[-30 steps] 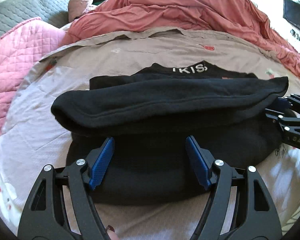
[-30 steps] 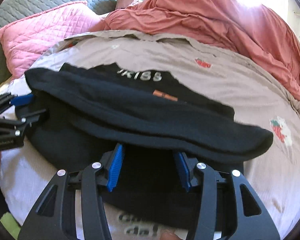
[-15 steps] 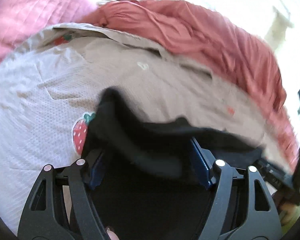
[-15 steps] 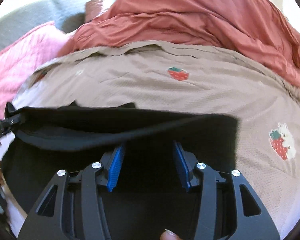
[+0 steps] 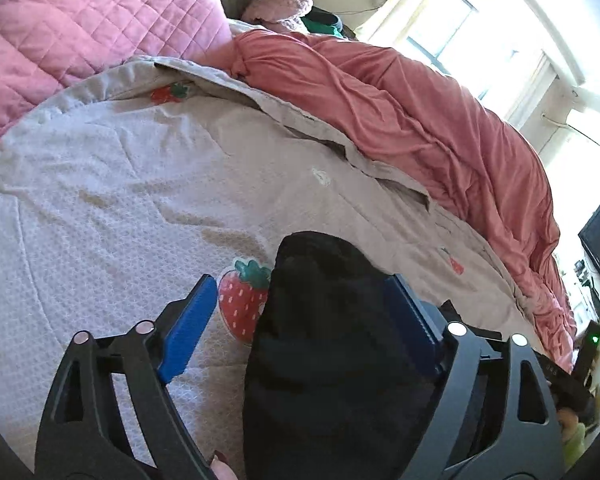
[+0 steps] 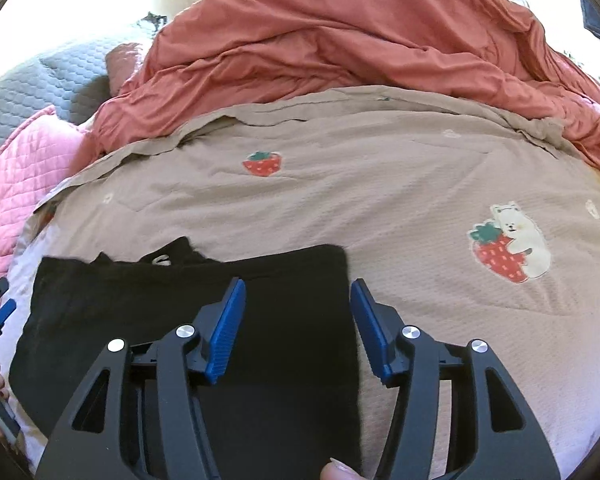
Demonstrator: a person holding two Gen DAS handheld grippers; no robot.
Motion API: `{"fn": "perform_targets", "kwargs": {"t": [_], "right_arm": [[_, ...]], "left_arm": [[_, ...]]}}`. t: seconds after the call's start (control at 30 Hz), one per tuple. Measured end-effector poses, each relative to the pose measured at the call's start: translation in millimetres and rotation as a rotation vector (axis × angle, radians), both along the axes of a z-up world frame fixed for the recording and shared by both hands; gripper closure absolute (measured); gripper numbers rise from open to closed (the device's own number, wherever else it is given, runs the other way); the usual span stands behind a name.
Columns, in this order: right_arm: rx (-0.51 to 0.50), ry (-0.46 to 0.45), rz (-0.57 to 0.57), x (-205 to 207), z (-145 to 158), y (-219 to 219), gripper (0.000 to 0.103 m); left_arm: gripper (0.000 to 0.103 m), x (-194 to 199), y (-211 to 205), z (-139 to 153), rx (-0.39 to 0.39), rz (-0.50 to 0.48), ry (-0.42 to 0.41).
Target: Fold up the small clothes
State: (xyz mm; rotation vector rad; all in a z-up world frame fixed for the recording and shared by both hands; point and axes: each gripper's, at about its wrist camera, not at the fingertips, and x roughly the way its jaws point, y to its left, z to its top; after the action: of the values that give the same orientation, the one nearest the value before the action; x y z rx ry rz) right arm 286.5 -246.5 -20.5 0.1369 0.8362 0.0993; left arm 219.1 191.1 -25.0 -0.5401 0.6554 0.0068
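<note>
Black garment point(image 6: 188, 320) folded on strawberry blanket point(image 6: 380, 200), left gripper point(image 5: 300, 308) and right gripper point(image 6: 296, 316) opening (cloth lies between, unpinched)

Both handheld grippers point down and forward. The left gripper point(image 5: 300, 312) has its jaws opening, the blue pads point(image 5: 188, 328) spread wide with dark cloth between them. The right gripper point(image 6: 298, 328) is opening too, its pads clear. A fingertip point(image 6: 336, 470) shows at its base.
</note>
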Motion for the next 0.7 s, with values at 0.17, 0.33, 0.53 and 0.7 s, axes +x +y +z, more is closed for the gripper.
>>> {"fn": "perform_targets", "kwargs": {"t": [0.17,0.33,0.53,0.7], "right_arm": [[-0.006,0.04,-0.02,15.7,-9.1,-8.0,0.05],[-0.001,0.092,-0.011,31.2,-28.7,-6.0,0.05],[0.054,0.11,0.004,39.1,-38.1,-6.4,0.07],[0.035,0.06,-0.003,30.7,-26.3,-4.6,0.094]], "left_arm": [[0.022,14.2,-1.4,-8.6,0.0,-0.026,0.048],[0.022,29.4,3.0,-30.5,-0.045,-0.038,0.141],[0.068,36.0,-12.4,-36.1,0.073,-0.051,0.18],[0.098,29.9,-7.8,-25.5,0.052,-0.054,0.116]]}}
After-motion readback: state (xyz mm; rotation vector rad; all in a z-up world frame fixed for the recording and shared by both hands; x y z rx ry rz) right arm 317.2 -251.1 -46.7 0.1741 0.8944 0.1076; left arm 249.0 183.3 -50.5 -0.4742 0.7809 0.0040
